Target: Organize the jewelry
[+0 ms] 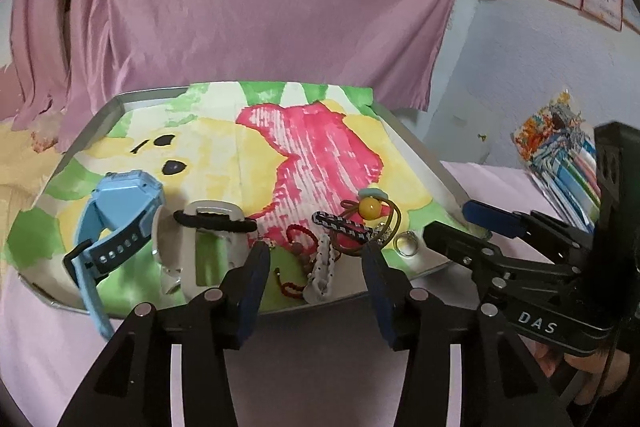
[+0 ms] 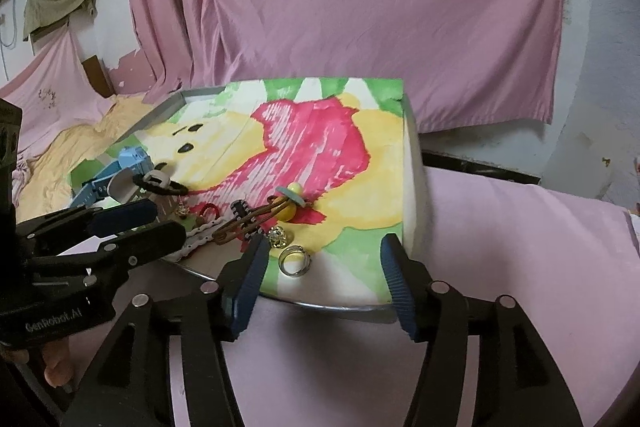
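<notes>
Black linkages with blue ribbed pads form both claws, seen at the bottom of each wrist view. The left gripper (image 1: pixel 316 267) stands with its pads spread wide and nothing between them, at the near rim of the tray (image 1: pixel 120 99). The right gripper (image 2: pixel 326 259) is likewise spread and empty, its pads flanking the tray's near right corner. Both tools rest above a pink sheet (image 2: pixel 500 267).

Jewelry lies clustered along the near edge of the tray, on a painted paper (image 1: pixel 320 147) of yellow, red and green. Nearest, in the right view, a silver ring (image 2: pixel 294 259) lies flat just beyond the left pad of the right gripper, with a small sparkling piece (image 2: pixel 277 237) touching the paper behind it. A white chain (image 1: pixel 322 271) and a red cord (image 1: pixel 294 235) lie between the left gripper's pads. Behind them a checked clip (image 1: pixel 344 225) crosses a brown hair tie (image 1: pixel 390 223) carrying a yellow bead (image 1: pixel 370 207). To the left, a black hair tie (image 1: pixel 216 221) rests on a white watch (image 1: pixel 200 247), beside a blue watch (image 1: pixel 116 215). A pink curtain (image 1: pixel 260 7) hangs beyond.
</notes>
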`<state>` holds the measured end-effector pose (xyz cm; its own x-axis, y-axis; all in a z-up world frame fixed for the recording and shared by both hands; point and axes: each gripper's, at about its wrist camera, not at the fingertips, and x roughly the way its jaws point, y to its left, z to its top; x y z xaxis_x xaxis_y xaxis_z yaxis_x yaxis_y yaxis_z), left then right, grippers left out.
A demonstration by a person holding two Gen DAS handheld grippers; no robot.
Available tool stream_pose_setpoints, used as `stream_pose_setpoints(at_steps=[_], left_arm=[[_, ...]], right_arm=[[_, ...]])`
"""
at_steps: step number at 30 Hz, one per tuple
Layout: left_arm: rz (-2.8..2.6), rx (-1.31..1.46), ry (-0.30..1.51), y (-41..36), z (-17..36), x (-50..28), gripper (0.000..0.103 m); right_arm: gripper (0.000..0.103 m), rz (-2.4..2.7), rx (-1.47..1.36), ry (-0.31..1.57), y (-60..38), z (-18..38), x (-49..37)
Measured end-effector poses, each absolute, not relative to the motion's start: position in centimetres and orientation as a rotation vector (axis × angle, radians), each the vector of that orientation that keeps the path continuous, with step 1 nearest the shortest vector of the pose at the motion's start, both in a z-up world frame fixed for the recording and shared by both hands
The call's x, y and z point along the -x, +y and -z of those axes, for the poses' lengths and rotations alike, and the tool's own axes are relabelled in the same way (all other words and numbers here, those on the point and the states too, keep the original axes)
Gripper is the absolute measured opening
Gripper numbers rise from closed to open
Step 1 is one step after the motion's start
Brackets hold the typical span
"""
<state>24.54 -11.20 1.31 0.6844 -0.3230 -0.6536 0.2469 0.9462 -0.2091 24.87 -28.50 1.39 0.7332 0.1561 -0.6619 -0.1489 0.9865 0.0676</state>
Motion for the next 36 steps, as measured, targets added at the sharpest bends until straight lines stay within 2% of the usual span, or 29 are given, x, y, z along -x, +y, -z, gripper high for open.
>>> stream_pose_setpoints(at_steps=[3, 5, 9, 13, 16, 19, 25, 36], left_arm=[[0.295, 0.111, 0.727, -10.8, -1.8, -23.9, 0.047], [0.274, 0.114, 0.703, -10.5, -2.3, -23.4, 0.054], [0.236, 0.123, 0.65, -9.4, -3.4, -21.9, 0.061], [0.182, 0.125, 0.601, -7.7, -4.0, -20.2, 0.074], [0.152, 0.14, 0.581, -6.3, -4.1, -19.1, 0.078], [0.121, 0.148, 0.55, -5.3, -4.2, -17.9, 0.092], [0.088, 0.142, 0.484, -4.1, -4.6, -15.5, 0.098], [0.061, 0.13, 0.429, -2.8, -4.6, -11.3, 0.102]], right_arm=[[0.057, -0.16, -0.017, 0.697, -28.7, -2.0, -24.2], [0.061, -0.159, -0.023, 0.676, -28.8, -2.4, -23.7], [0.076, -0.151, -0.034, 0.646, -28.8, -3.0, -22.6], [0.092, -0.134, -0.037, 0.609, -28.5, -3.7, -21.3], [0.095, -0.138, -0.048, 0.583, -28.3, -4.1, -20.2], [0.101, -0.138, -0.058, 0.556, -27.9, -4.3, -19.2], [0.101, -0.138, -0.079, 0.513, -27.6, -4.5, -17.2], [0.101, -0.131, -0.094, 0.429, -27.1, -5.1, -12.3]])
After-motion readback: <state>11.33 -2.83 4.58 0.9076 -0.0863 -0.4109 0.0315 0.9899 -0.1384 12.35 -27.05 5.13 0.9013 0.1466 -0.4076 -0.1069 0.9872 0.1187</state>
